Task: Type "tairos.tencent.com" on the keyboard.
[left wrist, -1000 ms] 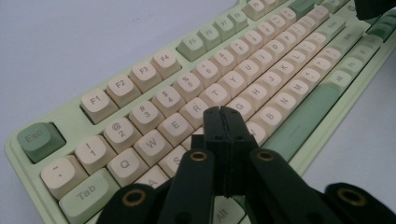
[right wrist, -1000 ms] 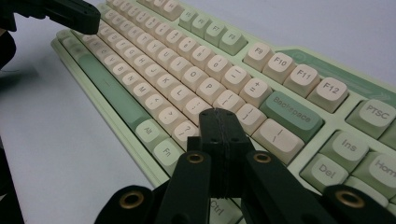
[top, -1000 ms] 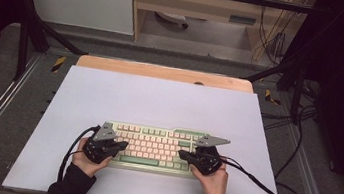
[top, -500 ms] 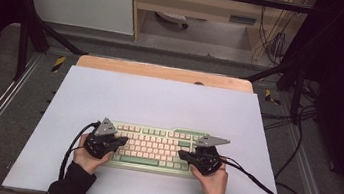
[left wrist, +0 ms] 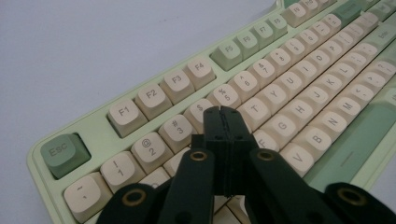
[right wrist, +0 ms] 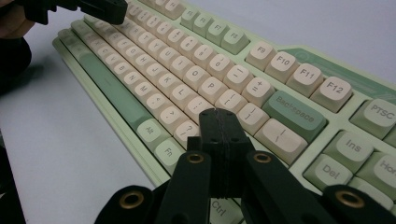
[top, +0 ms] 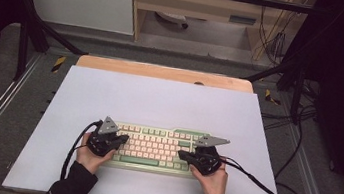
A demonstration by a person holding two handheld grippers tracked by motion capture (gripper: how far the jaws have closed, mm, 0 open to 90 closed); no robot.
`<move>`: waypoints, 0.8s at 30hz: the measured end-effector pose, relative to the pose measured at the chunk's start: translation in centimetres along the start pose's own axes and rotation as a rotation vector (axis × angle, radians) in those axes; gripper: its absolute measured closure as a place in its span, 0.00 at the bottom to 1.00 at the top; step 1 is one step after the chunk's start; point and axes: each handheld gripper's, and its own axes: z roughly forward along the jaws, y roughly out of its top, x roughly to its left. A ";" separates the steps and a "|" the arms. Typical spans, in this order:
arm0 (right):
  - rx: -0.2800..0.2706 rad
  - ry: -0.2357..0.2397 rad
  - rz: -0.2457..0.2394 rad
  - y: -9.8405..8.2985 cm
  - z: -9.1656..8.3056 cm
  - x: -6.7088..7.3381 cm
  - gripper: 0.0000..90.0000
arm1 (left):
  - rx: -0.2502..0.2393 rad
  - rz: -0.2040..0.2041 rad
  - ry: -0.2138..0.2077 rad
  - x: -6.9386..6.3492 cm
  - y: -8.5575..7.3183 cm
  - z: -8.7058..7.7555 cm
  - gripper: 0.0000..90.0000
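Two grippers, both clenched on nothing, jaws pressed flat together. My left gripper (left wrist: 223, 122) hovers over the letter rows near R and T, my right gripper (right wrist: 219, 122) above the keys by Enter. The keyboard (top: 153, 145) lies on the white mat (top: 159, 100), near its front edge. Best, I judge, to come straight down on one key. Both hands (top: 89, 154) sit low, each gripper angled inward.

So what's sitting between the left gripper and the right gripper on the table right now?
In the high view, the middle rows of the keyboard lie between the left gripper and the right gripper; nothing else is there.
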 end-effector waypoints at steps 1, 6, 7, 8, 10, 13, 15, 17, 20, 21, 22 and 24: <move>0.000 -0.001 0.001 0.0 0.0 0.0 1.00 | 0.002 -0.003 0.001 0.0 0.0 0.1 1.00; 0.001 0.000 0.000 0.0 0.0 0.0 1.00 | 0.008 -0.004 0.005 0.1 -0.2 0.3 1.00; 0.000 0.000 0.002 0.0 0.0 0.0 1.00 | 0.005 -0.006 0.004 0.1 -0.2 0.3 1.00; -0.002 0.000 0.003 0.0 -0.1 0.0 1.00 | 0.005 -0.002 0.006 0.1 -0.2 0.3 1.00; -0.002 0.001 0.005 0.0 -0.1 0.0 1.00 | 0.007 -0.001 0.003 0.1 -0.2 0.4 1.00; 0.000 -0.002 0.002 0.0 -0.1 0.0 1.00 | 0.009 0.004 0.003 0.0 -0.2 0.4 1.00; 0.001 0.000 -0.001 0.0 -0.1 0.0 1.00 | 0.015 0.004 0.004 0.0 -0.3 0.5 1.00; 0.000 0.000 0.005 0.0 -0.1 0.1 1.00 | 0.016 0.004 0.002 0.0 -0.4 0.6 1.00; 0.002 -0.001 0.000 0.0 -0.1 0.1 1.00 | 0.018 0.006 0.000 0.0 -0.3 0.6 1.00; 0.000 -0.001 0.001 0.0 -0.1 0.1 1.00 | 0.018 0.006 -0.001 0.0 -0.3 0.5 1.00; -0.001 -0.001 0.001 0.0 -0.1 0.1 1.00 | 0.015 0.005 -0.004 0.0 -0.3 0.4 1.00; -0.004 -0.002 -0.001 0.0 -0.2 0.1 1.00 | 0.008 0.005 -0.006 0.0 -0.3 0.2 1.00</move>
